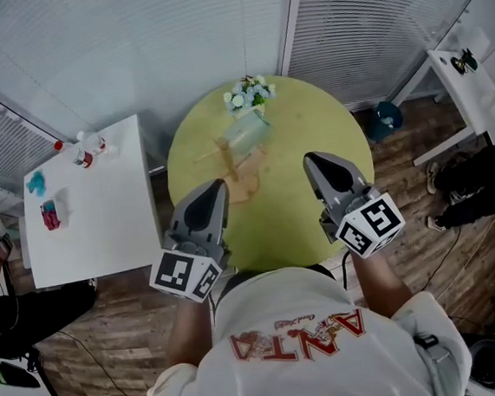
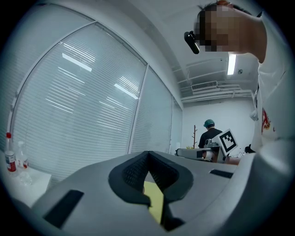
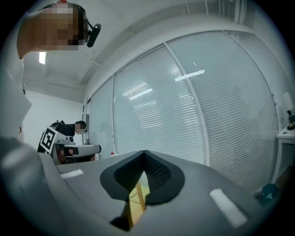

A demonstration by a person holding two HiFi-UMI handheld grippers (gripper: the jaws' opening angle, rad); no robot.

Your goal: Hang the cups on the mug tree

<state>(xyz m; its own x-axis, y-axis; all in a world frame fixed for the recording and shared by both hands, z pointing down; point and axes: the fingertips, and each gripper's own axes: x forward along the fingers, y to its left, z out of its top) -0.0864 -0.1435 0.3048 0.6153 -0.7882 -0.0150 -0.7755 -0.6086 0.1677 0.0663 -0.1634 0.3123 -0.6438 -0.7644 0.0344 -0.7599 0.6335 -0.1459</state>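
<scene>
On the round yellow-green table (image 1: pixel 336 123) stands a wooden mug tree (image 1: pixel 229 161). A pale translucent green cup (image 1: pixel 246 132) sits at its top, seemingly on a peg. My left gripper (image 1: pixel 220 185) hovers over the table's near left part, just short of the tree's base, with its jaws shut and nothing in them. My right gripper (image 1: pixel 307 157) hangs to the right of the tree, also shut and holding nothing. In the left gripper view the left gripper (image 2: pixel 147 154) has its pads meeting. In the right gripper view the right gripper (image 3: pixel 144 153) is closed too, and a strip of the wooden tree (image 3: pixel 133 197) shows below.
A small bunch of flowers (image 1: pixel 250 92) stands at the table's far edge. A white side table (image 1: pixel 102 224) at the left carries bottles (image 1: pixel 86 152) and small items. Blinds cover the windows behind. A person's legs (image 1: pixel 477 184) and another white table (image 1: pixel 472 93) are at the right. Cables lie on the wooden floor.
</scene>
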